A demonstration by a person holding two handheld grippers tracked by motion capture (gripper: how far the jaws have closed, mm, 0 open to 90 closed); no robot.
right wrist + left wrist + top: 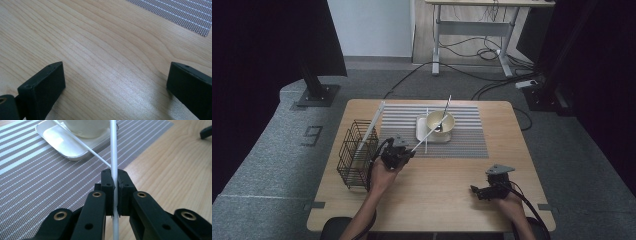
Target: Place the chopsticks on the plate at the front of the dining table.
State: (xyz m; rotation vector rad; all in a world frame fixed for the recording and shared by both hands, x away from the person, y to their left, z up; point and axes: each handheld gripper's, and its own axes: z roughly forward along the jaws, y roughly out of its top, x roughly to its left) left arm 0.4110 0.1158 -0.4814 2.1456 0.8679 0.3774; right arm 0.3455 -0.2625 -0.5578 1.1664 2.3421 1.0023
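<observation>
My left gripper (pixel 410 151) (pixel 114 177) is shut on a thin white stick (pixel 430 132) (pixel 113 147) that slants up toward the cream bowl (pixel 440 121) (pixel 86 127). The bowl sits on a white tray (pixel 422 134) (pixel 58 141) on a striped placemat (pixel 464 140) (pixel 37 185). A second white stick (pixel 82 145) lies across the tray, and another thin stick (pixel 448 105) leans out of the bowl. At the front right, my right gripper (pixel 474 190) (pixel 115 82) rests low over bare wood, open with nothing between its jaws.
A black wire basket (pixel 357 155) stands at the table's left edge with a long pale strip (pixel 373 122) leaning in it. The wooden table (pixel 437 200) has room at the front. Behind it are cables and a desk frame on the floor.
</observation>
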